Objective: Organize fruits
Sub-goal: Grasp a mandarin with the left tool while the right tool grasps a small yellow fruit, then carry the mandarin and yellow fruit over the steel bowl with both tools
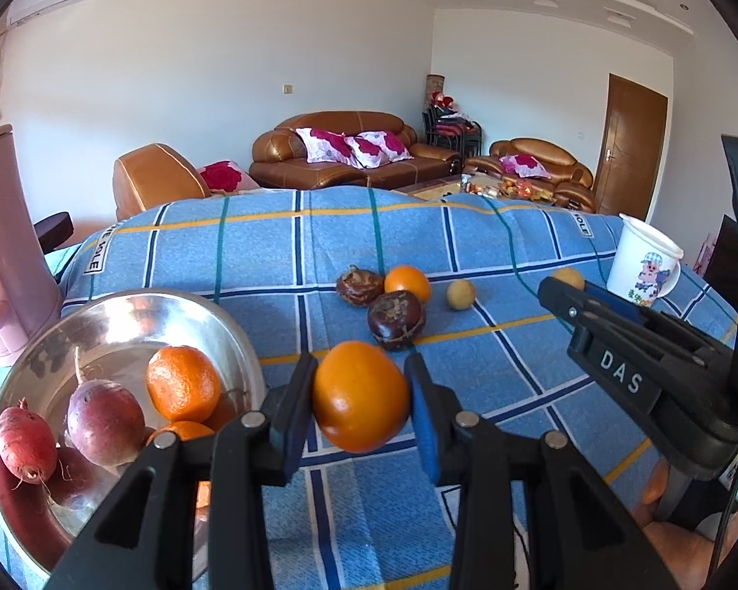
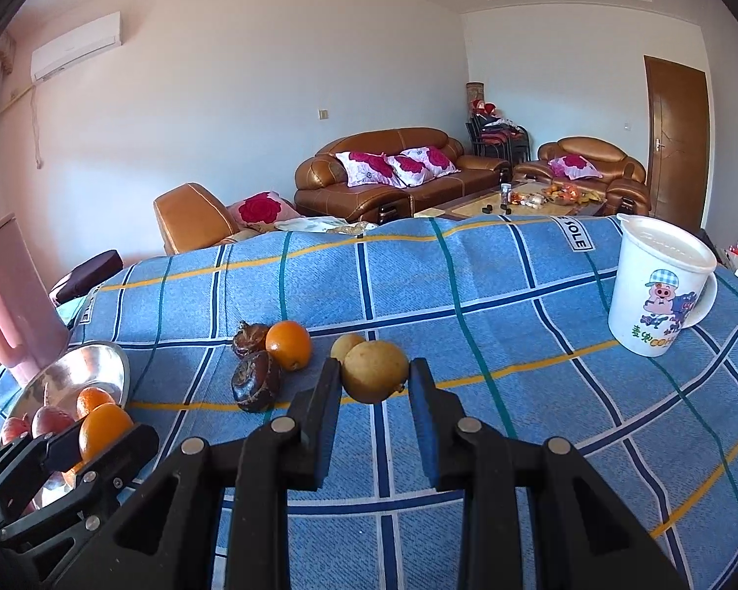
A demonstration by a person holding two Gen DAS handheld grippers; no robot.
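Observation:
My left gripper [image 1: 360,396] is shut on an orange [image 1: 359,393], held above the blue checked cloth just right of a steel bowl [image 1: 34,359]. The bowl holds oranges [image 1: 182,383] and reddish root vegetables [image 1: 104,420]. My right gripper [image 2: 375,378] is shut on a small yellow fruit [image 2: 375,377]; it also shows at the right of the left wrist view as the right gripper [image 1: 561,287]. On the cloth lie another orange [image 1: 408,284], two dark brown fruits [image 1: 396,319], and a yellow fruit [image 1: 461,295]. The left gripper [image 2: 93,435] with its orange appears over the bowl [image 2: 98,361].
A white cartoon mug [image 2: 657,290] stands on the cloth at the right. A pink jug [image 1: 5,255] stands behind the bowl at the left. Brown sofas [image 1: 339,157] and a coffee table lie beyond the far edge of the cloth.

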